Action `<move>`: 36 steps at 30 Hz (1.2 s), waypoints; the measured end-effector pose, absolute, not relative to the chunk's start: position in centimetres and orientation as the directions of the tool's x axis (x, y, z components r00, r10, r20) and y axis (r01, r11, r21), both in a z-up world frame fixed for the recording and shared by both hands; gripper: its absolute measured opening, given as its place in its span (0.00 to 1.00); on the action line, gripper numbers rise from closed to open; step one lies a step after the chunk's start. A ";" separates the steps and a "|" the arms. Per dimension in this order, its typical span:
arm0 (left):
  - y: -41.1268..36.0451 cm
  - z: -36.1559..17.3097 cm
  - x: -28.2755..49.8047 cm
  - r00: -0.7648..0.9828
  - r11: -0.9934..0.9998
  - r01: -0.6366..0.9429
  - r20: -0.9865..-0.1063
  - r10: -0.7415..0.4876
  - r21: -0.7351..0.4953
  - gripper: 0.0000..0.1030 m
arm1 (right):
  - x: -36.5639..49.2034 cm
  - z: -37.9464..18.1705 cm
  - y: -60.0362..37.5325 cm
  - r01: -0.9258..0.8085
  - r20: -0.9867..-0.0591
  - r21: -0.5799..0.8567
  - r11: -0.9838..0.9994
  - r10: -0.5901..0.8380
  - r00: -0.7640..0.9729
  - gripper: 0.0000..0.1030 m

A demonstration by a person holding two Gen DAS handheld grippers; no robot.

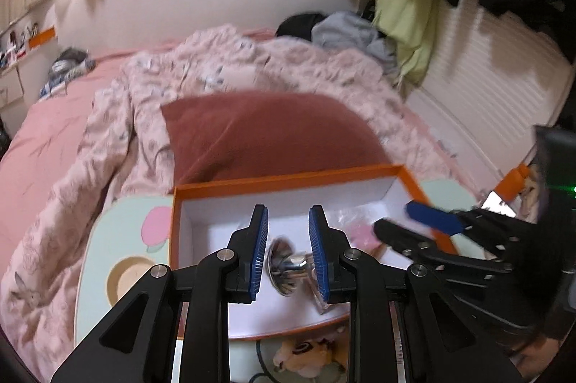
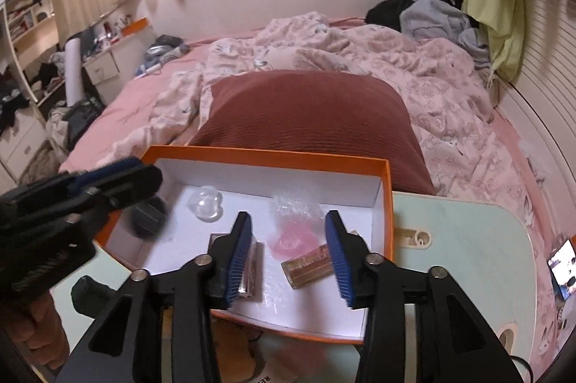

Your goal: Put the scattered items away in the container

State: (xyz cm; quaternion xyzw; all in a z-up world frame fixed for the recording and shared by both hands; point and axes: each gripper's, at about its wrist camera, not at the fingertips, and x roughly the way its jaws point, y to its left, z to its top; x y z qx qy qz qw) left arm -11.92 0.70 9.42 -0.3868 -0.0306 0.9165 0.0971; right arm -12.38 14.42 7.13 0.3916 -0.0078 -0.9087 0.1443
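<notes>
While the left tool is hanging over the shallow orange cardboard box with a white inside on the pale green tabletop, it is clamping a shiny chrome knob-like object. Its right tool is standing apart and empty above a small amber glass bottle lying inside that box.

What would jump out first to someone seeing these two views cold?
The orange box, open on the pale green tray table at the foot of the bed, with a small amber bottle and a clear dome on its white floor. Next, the left gripper, shut on a shiny chrome piece above the box. Behind the box lies a dark red pillow on the rumpled pink duvet.
</notes>
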 end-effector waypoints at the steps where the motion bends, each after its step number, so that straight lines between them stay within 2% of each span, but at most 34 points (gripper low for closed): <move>1: 0.6 9.2 -11.9 -0.673 -0.979 -0.152 -0.711 0.204 -0.137 0.24 | -12.1 7.3 14.7 0.249 -0.703 0.133 -0.959 -0.268 -0.659 0.54; 4: 0.0 9.3 -10.7 -0.669 -0.974 -0.153 -0.707 0.228 -0.170 0.27 | -10.3 7.9 15.7 0.250 -0.676 0.150 -0.957 -0.284 -0.680 0.57; 8: -0.3 10.0 -7.4 -0.692 -0.973 -0.167 -0.684 0.230 -0.159 0.56 | -6.7 8.4 16.3 0.267 -0.686 0.136 -0.954 -0.285 -0.669 0.60; 9: -0.2 10.1 -6.1 -0.701 -0.976 -0.170 -0.679 0.218 -0.137 0.58 | -5.7 8.3 16.4 0.271 -0.691 0.129 -0.954 -0.283 -0.665 0.62; 12: 0.5 9.7 -2.3 -0.700 -0.975 -0.197 -0.682 0.212 -0.100 0.58 | -2.1 7.5 16.3 0.288 -0.713 0.101 -0.952 -0.271 -0.647 0.67; 15: 1.1 8.1 1.5 -0.685 -0.972 -0.221 -0.696 0.216 -0.083 0.58 | 1.5 5.8 16.2 0.309 -0.739 0.068 -0.949 -0.256 -0.623 0.67; 20: 1.0 4.8 4.4 -0.651 -0.982 -0.170 -0.737 0.179 -0.088 0.58 | 4.4 2.8 16.5 0.287 -0.782 0.017 -0.958 -0.191 -0.593 0.67; 24: 1.2 1.9 4.5 -0.621 -0.992 -0.125 -0.780 0.078 0.001 0.58 | 4.2 1.2 17.4 0.241 -0.800 0.027 -0.970 -0.166 -0.577 0.68; 26: 1.0 1.2 4.6 -0.617 -0.992 -0.123 -0.781 0.099 -0.029 0.59 | 4.6 0.8 17.7 0.209 -0.793 0.010 -0.978 -0.135 -0.594 0.76; 27: 0.9 1.2 4.6 -0.620 -0.993 -0.117 -0.779 0.097 -0.031 0.59 | 4.7 0.7 17.5 0.205 -0.791 -0.003 -0.979 -0.123 -0.599 0.84; 28: 0.8 1.1 4.6 -0.620 -0.994 -0.107 -0.779 0.086 -0.025 0.65 | 4.8 0.6 17.4 0.209 -0.791 -0.002 -0.978 -0.126 -0.598 0.90; 29: 0.8 1.0 4.6 -0.619 -0.994 -0.102 -0.781 0.084 -0.026 0.78 | 4.7 0.5 17.2 0.217 -0.794 -0.003 -0.976 -0.130 -0.594 0.92; 31: 0.9 0.4 4.5 -0.611 -0.993 -0.111 -0.786 0.091 -0.028 0.97 | 4.5 0.4 17.1 0.219 -0.798 -0.002 -0.976 -0.130 -0.588 0.96; 32: 1.0 0.3 4.4 -0.609 -0.993 -0.119 -0.788 0.094 -0.027 1.00 | 4.5 0.3 17.1 0.218 -0.799 -0.002 -0.976 -0.130 -0.587 0.97; 36: 1.1 0.2 4.4 -0.606 -0.992 -0.123 -0.790 0.096 -0.027 1.00 | 4.6 0.3 17.0 0.218 -0.801 -0.001 -0.976 -0.130 -0.585 0.99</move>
